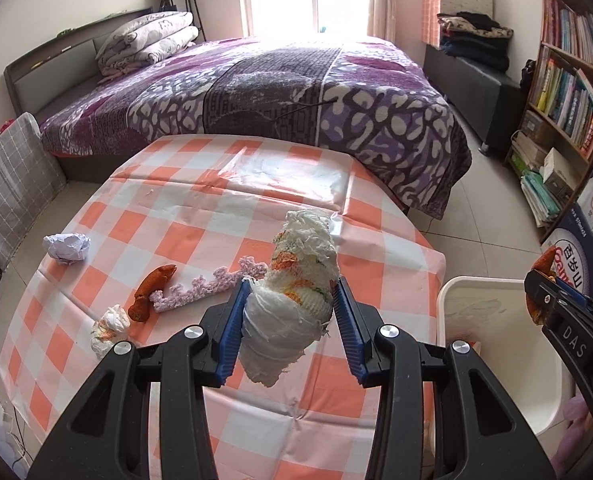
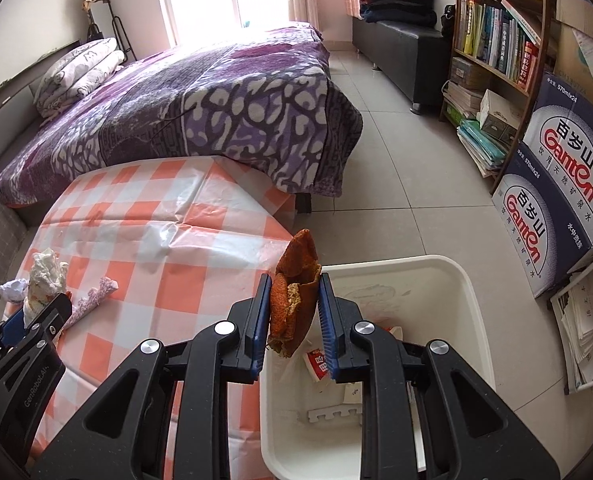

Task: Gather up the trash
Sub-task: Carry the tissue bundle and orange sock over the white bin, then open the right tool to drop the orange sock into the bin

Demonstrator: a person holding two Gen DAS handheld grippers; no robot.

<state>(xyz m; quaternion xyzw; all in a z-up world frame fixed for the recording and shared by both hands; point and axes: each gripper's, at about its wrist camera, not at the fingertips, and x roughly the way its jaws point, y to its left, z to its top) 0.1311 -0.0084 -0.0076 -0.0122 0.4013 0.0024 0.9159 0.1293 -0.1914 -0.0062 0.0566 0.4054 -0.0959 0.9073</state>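
left tool gripping tissue wad, right tool gripping peel

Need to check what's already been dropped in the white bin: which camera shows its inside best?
The right wrist view: the white bin lies open right below the right tongs, with a red-and-white packet visible inside. The left wrist view catches only its rim and near corner beside the table, contents hidden.

Two tissue wads, two peel pieces, one paper ball, one white bin.
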